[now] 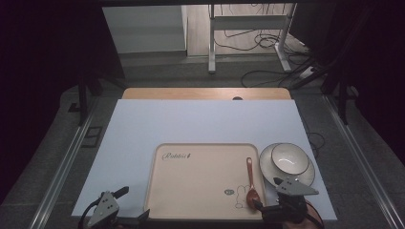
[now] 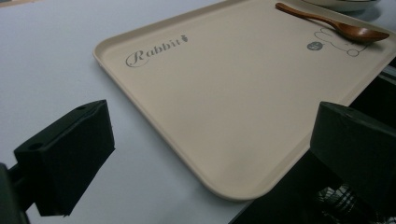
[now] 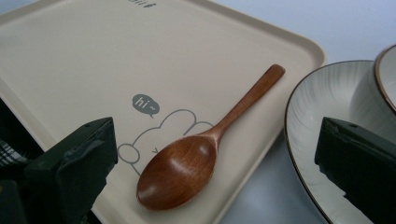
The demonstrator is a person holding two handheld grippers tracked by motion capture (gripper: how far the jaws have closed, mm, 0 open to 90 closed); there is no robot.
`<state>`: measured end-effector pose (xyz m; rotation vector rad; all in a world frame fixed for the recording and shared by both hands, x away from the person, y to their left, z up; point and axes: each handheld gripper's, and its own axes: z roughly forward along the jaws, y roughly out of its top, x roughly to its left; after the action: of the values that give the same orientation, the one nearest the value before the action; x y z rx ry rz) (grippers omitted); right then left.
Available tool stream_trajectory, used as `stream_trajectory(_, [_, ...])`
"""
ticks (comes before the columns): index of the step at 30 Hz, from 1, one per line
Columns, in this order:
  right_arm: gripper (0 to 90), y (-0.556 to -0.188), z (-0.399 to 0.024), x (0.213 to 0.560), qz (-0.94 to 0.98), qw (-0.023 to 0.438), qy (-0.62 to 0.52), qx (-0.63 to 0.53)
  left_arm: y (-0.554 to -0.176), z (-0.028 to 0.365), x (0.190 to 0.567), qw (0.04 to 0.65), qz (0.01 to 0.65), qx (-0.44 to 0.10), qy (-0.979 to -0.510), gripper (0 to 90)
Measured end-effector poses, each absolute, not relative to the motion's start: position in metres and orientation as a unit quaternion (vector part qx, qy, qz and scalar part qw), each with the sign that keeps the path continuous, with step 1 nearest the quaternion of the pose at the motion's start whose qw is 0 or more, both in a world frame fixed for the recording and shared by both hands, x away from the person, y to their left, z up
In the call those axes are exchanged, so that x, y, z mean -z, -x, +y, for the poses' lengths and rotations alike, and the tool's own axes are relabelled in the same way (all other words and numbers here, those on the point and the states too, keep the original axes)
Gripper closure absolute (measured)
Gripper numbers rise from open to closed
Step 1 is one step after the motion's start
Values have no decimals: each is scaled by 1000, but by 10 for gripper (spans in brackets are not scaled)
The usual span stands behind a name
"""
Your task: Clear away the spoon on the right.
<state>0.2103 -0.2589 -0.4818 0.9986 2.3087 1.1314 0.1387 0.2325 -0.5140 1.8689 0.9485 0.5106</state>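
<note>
The right gripper (image 1: pixel 265 194) sits at the near right corner of the tray (image 1: pixel 200 191), and its fingers (image 3: pixel 70 163) stand released at full spread with nothing gripped. In the right gripper view the wooden spoon (image 3: pixel 196 154) lies between the two fingers but clear of both; neither pad touches it. The left gripper (image 1: pixel 134 204) rests at the near left corner of the tray, and its fingers (image 2: pixel 65 154) are likewise spread wide and hold nothing, with the tray's near corner lying in the space between them and no contact visible. The spoon (image 1: pixel 251 185) lies flat on the tray, close to the tray's right rim and in its near half, beside the printed rabbit drawing. The spoon's long axis runs near to far, almost parallel to the right rim. The bowl end points toward the near edge with its hollow facing up; the handle end points toward the far side of the bench (image 1: pixel 143 124). Just right of the tray, on the white bench surface, a bowl (image 1: pixel 289 159) stands on a plate (image 1: pixel 305 177), apart from the spoon.
</note>
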Motion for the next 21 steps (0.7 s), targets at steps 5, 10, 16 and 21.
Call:
stream_trajectory(5, [0,-206,-265,480,816,201,-362,-404,-139,232,514,471,387,-208,-765,0])
stream_trajectory(10, [0,-201,-272,480,812,208,-370,-401,-139,232,514,469,386,-208,-766,0])
stream_trajectory(16, [0,-196,-280,481,806,221,-381,-397,-139,232,514,469,386,-207,-767,0])
stream_trajectory(21, [0,-191,-287,484,799,228,-388,-399,-139,231,514,468,384,-207,-769,0])
